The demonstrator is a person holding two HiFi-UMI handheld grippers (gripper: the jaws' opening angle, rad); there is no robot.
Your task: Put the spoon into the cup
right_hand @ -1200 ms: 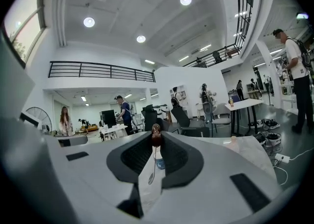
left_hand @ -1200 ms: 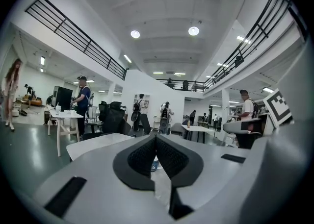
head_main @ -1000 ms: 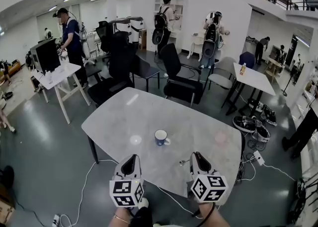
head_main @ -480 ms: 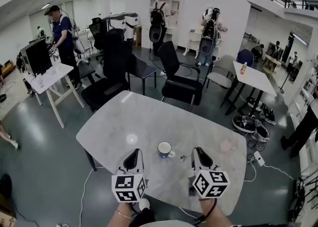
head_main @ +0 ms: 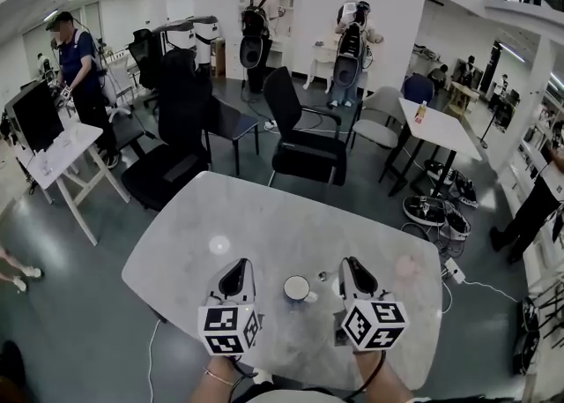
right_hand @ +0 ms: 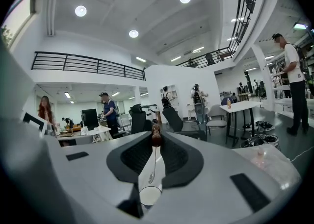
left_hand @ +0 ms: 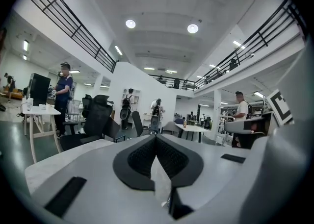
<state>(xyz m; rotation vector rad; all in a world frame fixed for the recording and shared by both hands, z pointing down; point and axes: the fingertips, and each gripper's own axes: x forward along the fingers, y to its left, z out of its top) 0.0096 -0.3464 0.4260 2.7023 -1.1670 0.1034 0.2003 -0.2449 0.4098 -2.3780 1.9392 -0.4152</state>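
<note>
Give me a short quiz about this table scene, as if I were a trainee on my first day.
1. Fill in: the left gripper has its jaws ____, with nothing between them.
2. What holds the spoon? A) left gripper B) right gripper C) nothing, it lies on the table
3. True or false: the spoon is already inside the cup.

Key: 1 together; 2 B; 3 false, it is pinched at the right gripper's jaw tips, outside the cup.
</note>
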